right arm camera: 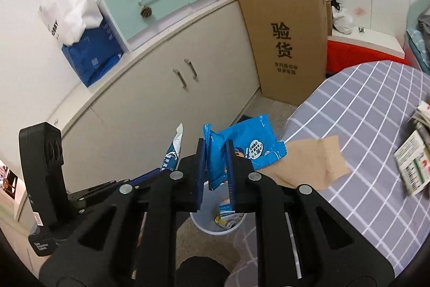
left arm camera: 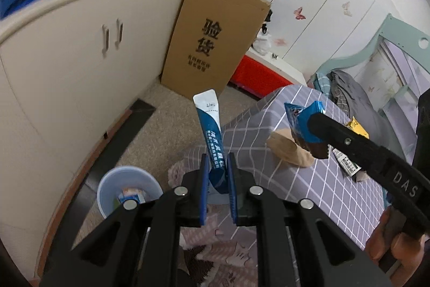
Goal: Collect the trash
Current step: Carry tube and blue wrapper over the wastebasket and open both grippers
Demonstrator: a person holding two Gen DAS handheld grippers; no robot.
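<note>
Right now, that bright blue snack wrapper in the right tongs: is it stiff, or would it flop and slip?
Probably floppy: the blue snack wrapper creases where the right tongs pinch it, and its free end sags sideways. Likely very light, since it looks flat and empty. Its glossy film may be slippery, so it could slide out over the bin.

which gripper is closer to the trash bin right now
Right, as far as the views show. The right gripper, shut on a blue wrapper, hangs almost directly over the trash bin. The left gripper, holding a sachet, has the bin off to its left.
</note>
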